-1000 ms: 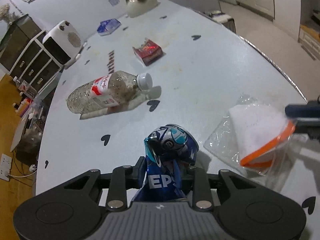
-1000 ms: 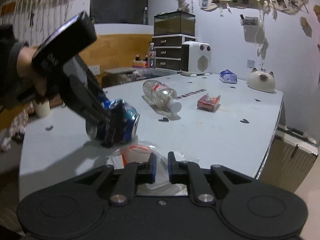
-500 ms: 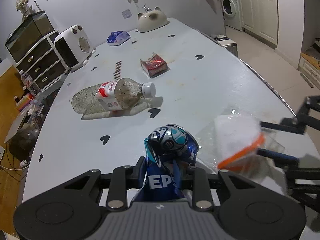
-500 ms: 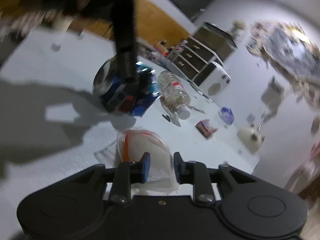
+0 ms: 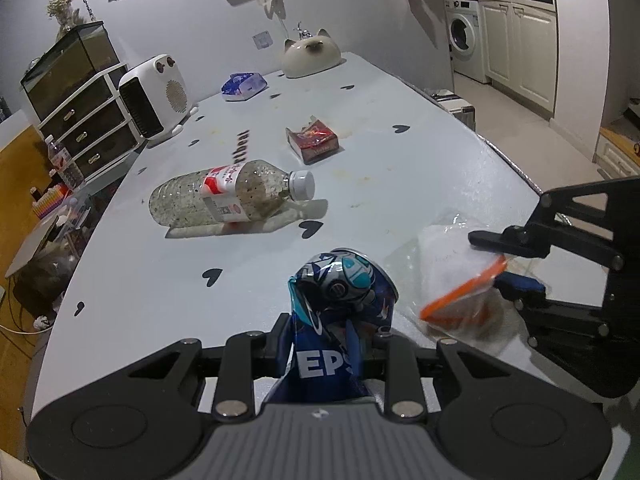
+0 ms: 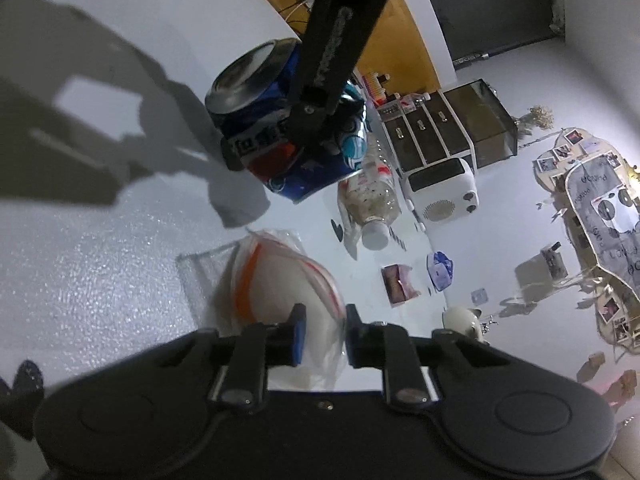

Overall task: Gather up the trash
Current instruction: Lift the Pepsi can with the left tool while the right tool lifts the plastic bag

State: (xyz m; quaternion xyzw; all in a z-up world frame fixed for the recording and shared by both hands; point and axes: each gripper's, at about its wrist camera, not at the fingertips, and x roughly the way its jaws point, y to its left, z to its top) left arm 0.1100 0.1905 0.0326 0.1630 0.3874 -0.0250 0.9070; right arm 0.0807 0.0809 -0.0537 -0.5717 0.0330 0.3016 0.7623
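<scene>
White tabletop (image 5: 420, 168), dotted with small black hearts, is seen running back to a pale wall. A crushed blue can (image 5: 340, 320) is clamped between the fingers of the left gripper (image 5: 334, 350), held just above the table at the near edge. To its right, a clear bag (image 5: 452, 276) with an orange strip is lifted off the table at one side, and its rim is caught between the narrowly parted fingers of the right gripper (image 6: 322, 334); whether it is pinched tight cannot be told. Further back, a plastic bottle (image 5: 232, 196) is laid on its side, cap toward the right, and a red packet (image 5: 314, 144) lies beyond it. A blue wrapper (image 5: 244, 86) is seen near the wall, between a white heater (image 5: 154, 94) and a cat-shaped bowl (image 5: 310, 58).
</scene>
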